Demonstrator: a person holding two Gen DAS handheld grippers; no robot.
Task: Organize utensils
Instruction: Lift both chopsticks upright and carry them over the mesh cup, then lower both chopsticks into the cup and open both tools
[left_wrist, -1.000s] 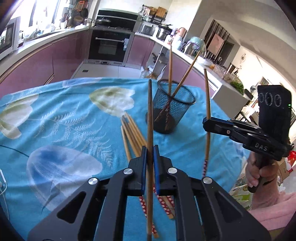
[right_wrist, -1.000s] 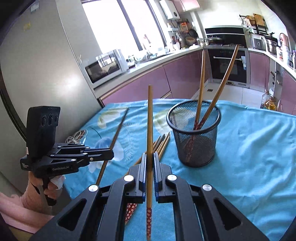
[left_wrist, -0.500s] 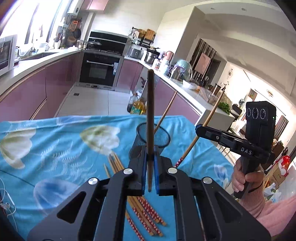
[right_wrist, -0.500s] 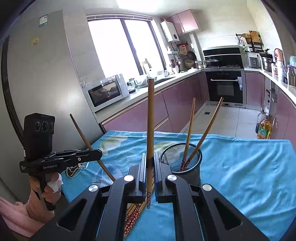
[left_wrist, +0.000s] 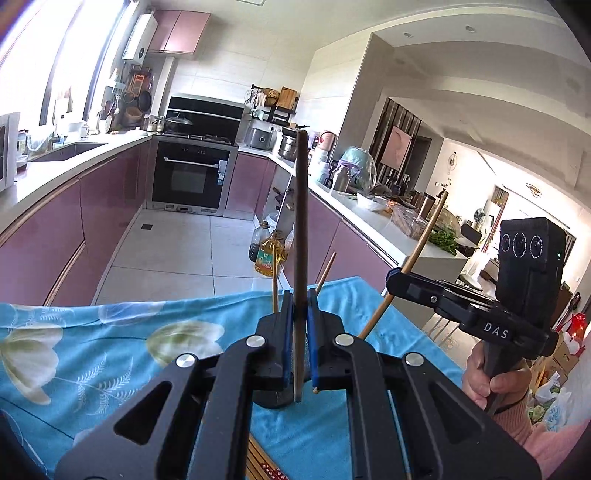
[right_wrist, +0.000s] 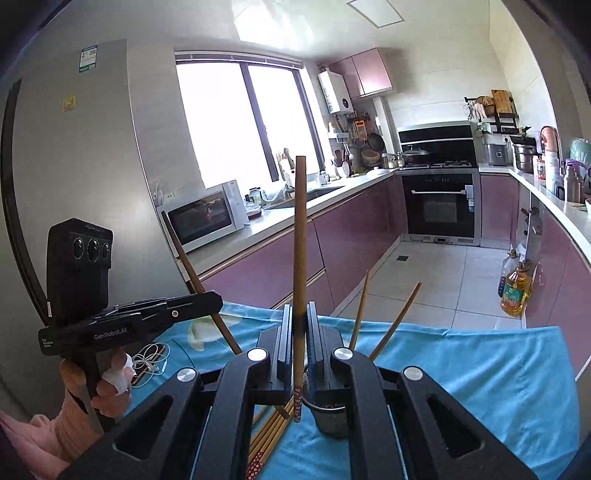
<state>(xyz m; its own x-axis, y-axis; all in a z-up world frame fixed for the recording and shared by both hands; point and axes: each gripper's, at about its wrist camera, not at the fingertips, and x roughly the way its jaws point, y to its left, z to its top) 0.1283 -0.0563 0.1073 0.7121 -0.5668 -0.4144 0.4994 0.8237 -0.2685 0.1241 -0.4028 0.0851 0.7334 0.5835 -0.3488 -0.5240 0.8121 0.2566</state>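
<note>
Left gripper (left_wrist: 299, 325) clamped on upright dark chopstick (left_wrist: 300, 229), right gripper (right_wrist: 300, 332) on pale chopstick (right_wrist: 299, 236), above mesh cup (right_wrist: 330, 417).

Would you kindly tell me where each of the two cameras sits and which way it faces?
Left wrist view: sits on the left tongs, looking along them over the blue tablecloth toward the oven; they are shut on a dark chopstick; the right hand shows at right.
Right wrist view: sits on the right tongs, facing the window and microwave; they are shut on a light chopstick; the left hand shows at left.
Shared: the tablecloth, oven, mesh cup, each other's tongs.
</note>
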